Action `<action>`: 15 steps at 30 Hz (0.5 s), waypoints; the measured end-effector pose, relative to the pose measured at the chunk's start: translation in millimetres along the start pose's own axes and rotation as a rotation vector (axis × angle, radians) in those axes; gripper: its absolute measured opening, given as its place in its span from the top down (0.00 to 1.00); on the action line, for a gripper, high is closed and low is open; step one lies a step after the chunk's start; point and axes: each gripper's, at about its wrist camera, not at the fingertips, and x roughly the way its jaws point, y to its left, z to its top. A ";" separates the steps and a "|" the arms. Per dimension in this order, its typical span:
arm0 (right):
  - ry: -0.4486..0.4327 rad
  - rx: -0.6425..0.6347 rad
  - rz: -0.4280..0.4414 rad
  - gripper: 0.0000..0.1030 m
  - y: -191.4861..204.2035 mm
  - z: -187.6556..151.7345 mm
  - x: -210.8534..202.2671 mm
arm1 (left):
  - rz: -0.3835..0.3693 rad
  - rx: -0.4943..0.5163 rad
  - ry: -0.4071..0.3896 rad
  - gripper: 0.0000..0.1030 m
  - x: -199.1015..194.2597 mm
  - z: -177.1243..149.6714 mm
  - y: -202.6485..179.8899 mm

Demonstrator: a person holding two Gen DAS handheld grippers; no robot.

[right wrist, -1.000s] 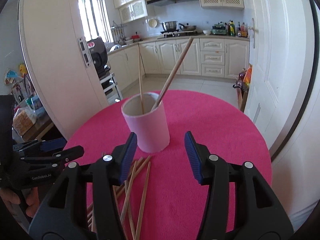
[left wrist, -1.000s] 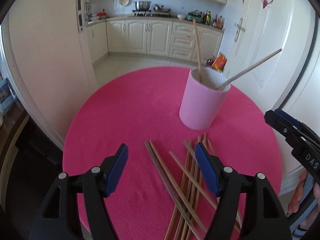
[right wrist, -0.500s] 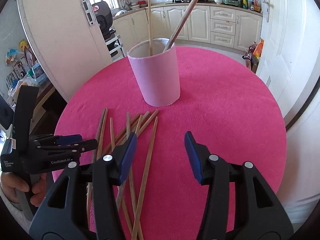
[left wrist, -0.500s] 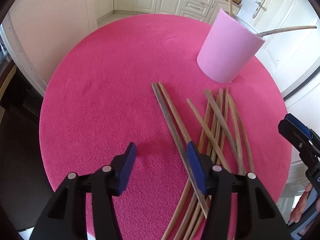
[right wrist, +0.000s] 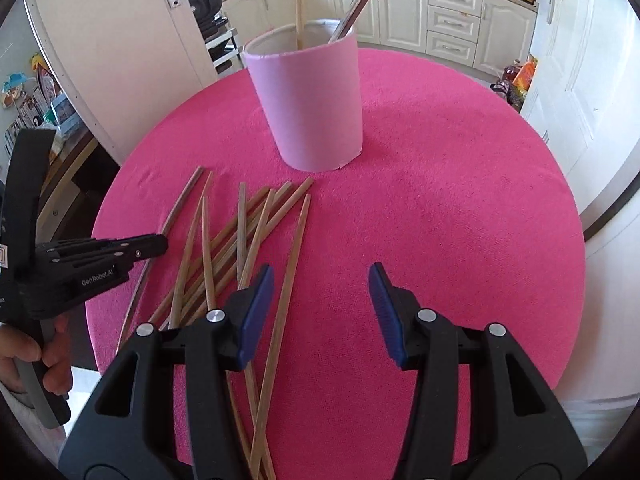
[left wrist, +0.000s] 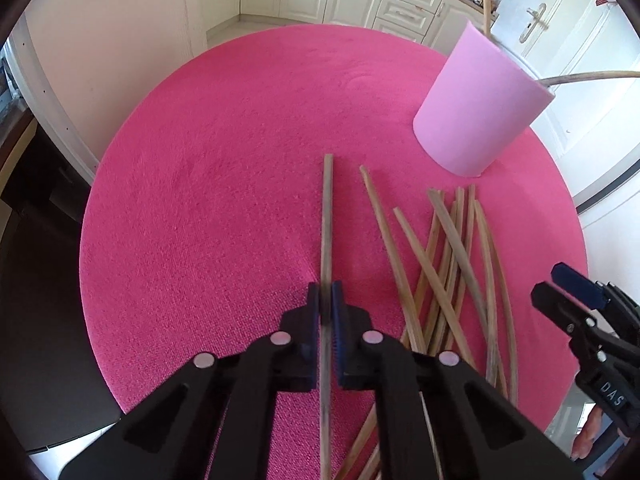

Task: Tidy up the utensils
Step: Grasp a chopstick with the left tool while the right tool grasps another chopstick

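Note:
A pink cup [left wrist: 480,104] stands on the round pink table [left wrist: 224,184] with two chopsticks in it; the cup also shows in the right wrist view [right wrist: 308,104]. Several wooden chopsticks [left wrist: 452,264] lie loose in front of it, also seen in the right wrist view [right wrist: 236,240]. My left gripper [left wrist: 326,306] is shut on a dark chopstick [left wrist: 327,216], the leftmost one, which points away along the fingers. My right gripper [right wrist: 320,312] is open and empty, low over the table just right of the pile, with one chopstick [right wrist: 288,280] passing by its left finger.
The table edge curves close on all sides. White doors and wall panels stand to the left and right of the table. Kitchen cabinets [right wrist: 452,20] line the far wall. A dark cabinet [left wrist: 32,216] sits left of the table.
My left gripper has dropped to the table and closed on the leftmost dark chopstick. My right gripper has tilted down over the pile and stays open.

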 end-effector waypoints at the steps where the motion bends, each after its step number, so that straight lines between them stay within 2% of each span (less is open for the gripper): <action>1: 0.021 -0.011 0.000 0.61 2.4 -1.1 3.5 | -0.005 -0.007 -0.002 0.94 -0.1 -0.3 0.3; 3: 0.058 -0.020 0.002 0.67 4.9 -3.6 10.8 | -0.014 -0.019 -0.012 0.94 -0.7 -1.2 0.6; 6: 0.080 -0.019 -0.003 0.68 4.2 -7.0 17.4 | -0.029 -0.030 -0.029 0.94 -1.3 0.1 3.3; 7: 0.089 -0.022 -0.002 0.72 4.0 -8.0 19.1 | -0.033 -0.030 -0.035 0.94 -3.3 0.2 2.9; 9: 0.090 -0.030 -0.002 0.74 4.4 -9.3 20.2 | -0.038 -0.029 -0.047 0.94 -6.7 1.3 1.3; 13: 0.078 -0.016 0.035 0.93 -0.7 -9.9 19.8 | -0.056 -0.026 -0.066 0.94 -14.0 4.0 -2.5; 15: 0.063 -0.014 0.027 0.93 -2.5 -10.8 17.6 | -0.068 -0.023 -0.082 0.94 -17.9 3.4 -4.9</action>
